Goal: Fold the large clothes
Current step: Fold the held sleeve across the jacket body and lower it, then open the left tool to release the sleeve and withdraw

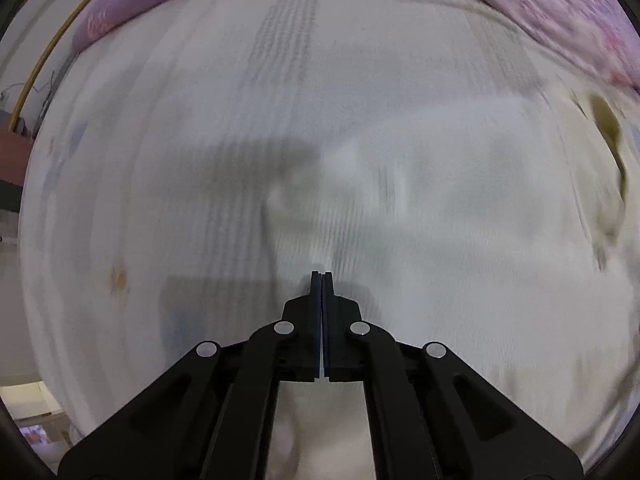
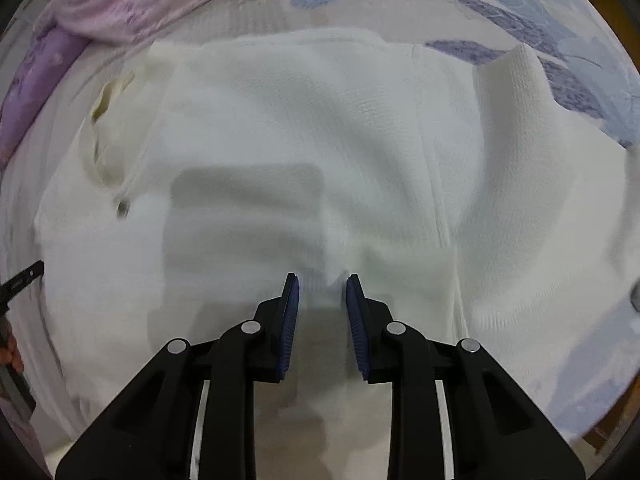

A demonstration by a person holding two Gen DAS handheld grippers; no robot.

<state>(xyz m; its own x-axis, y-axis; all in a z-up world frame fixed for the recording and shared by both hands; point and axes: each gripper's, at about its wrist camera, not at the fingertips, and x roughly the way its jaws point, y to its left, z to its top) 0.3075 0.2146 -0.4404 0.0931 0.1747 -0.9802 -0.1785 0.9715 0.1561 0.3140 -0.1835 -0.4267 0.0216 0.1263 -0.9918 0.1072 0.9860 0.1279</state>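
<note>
Sweater first: white sweater (image 2: 300,120), soft and knitted. Lies spread out on the bed sheet (image 2: 520,12) with blue flowers. Looks laid flat like that so that folding can go neatly. Has one sleeve (image 2: 516,92) turned in over the body on the right side. Shows a collar (image 2: 104,108) off to the left. Seems only partly folded, with more folds to come.

Right claw (image 2: 322,284): spread apart, holding nothing. Hangs low over the near part of the sweater, pointing across it toward the far edge. Probably stands wide like that to be ready for a grab at the cloth right in front of the blue pads (image 2: 292,320). Hard to say whether touching the cloth or just above it.

Left claw (image 1: 322,276): pressed together, pads flat against each other. Shows no cloth between them, though a thin bit could hide there; cannot tell for sure. Points out over the bed sheet, with the sweater (image 1: 460,208) mostly ahead and to the right of the tips. Very blurry on this side, so likely in a quick swing.

Farther back: purple pillow (image 1: 120,4) and pink blanket (image 1: 560,12), well away from the sweater and out of the way of the folding.
</note>
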